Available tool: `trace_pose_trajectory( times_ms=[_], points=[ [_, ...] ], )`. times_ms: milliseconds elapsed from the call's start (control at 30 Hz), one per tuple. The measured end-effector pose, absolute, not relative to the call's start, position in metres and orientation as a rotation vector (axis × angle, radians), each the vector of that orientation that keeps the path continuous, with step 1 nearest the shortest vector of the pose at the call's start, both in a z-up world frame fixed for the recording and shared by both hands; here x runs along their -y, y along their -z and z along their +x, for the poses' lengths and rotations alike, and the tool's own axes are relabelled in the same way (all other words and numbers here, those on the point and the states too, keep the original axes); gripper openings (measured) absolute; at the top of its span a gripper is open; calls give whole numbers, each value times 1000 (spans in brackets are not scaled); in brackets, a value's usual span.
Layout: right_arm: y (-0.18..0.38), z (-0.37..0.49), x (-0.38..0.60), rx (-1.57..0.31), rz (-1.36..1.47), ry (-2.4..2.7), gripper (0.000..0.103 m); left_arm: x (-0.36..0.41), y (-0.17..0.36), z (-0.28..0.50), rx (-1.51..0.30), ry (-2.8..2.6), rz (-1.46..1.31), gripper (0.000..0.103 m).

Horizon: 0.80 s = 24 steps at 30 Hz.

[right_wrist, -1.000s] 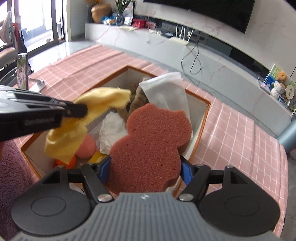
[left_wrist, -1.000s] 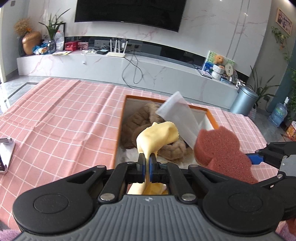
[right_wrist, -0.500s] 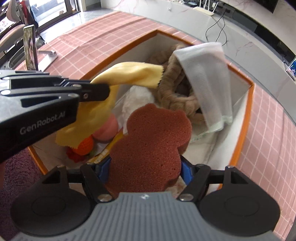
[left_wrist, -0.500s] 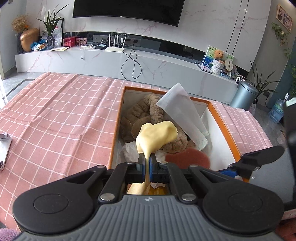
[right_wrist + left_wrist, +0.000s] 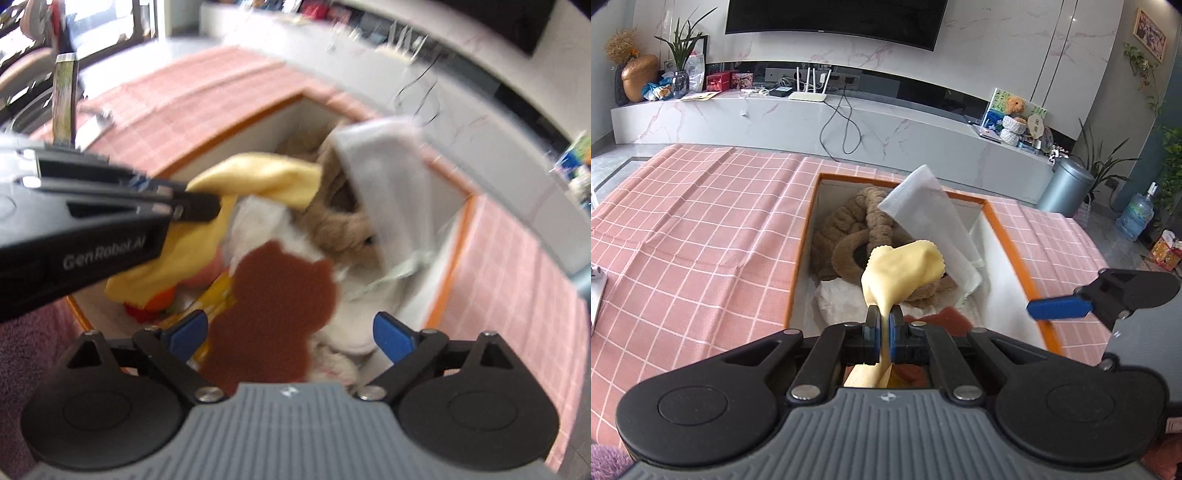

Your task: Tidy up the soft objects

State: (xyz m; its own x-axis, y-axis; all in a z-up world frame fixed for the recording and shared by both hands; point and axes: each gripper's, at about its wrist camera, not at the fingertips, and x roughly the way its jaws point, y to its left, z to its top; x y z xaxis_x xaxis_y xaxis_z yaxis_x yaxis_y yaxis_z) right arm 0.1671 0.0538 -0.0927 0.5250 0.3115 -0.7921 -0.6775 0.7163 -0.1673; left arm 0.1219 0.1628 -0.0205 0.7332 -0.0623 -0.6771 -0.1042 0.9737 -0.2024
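My left gripper (image 5: 882,328) is shut on a yellow cloth (image 5: 905,269) and holds it over the near end of an orange-rimmed white box (image 5: 1008,236). The cloth also shows in the right wrist view (image 5: 258,177). My right gripper (image 5: 290,328) is open above the box, and its blue pad (image 5: 1056,308) shows at the right of the left wrist view. A reddish-brown bear-shaped sponge (image 5: 277,306) lies loose in the box below the open jaws. A brown plush toy (image 5: 849,236) and a white fabric pouch (image 5: 931,218) sit further in.
The box stands on a table with a pink checked cloth (image 5: 701,229). In the box are also white soft items (image 5: 343,343), an orange toy (image 5: 162,299) and a yellow packet (image 5: 218,295). A purple towel (image 5: 33,343) lies at the near left. A phone stand (image 5: 64,99) stands far left.
My right gripper has opened and let go of the brown sponge, which now lies in the box. The right view is blurred by motion. My left gripper still holds the yellow cloth.
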Motion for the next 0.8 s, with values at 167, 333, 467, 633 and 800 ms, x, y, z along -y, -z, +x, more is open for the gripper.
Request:
trace_pose_trajectory(
  times_ms=[167, 333, 467, 633, 800],
  points=[
    [81, 158, -16, -701, -364, -484, 96, -155, 31, 124, -815, -6, -246, 5],
    [78, 155, 16, -647, -256, -392, 96, -141, 51, 131, -896, -11, -193, 5],
    [82, 156, 35, -646, -189, -348, 97, -129, 65, 135, -945, -40, -115, 5],
    [90, 155, 48, -660, -149, -324, 97, -119, 74, 137, -977, -102, -18, 17],
    [95, 152, 55, -670, -138, -326, 97, -120, 71, 136, -967, -152, -8, 53]
  ],
)
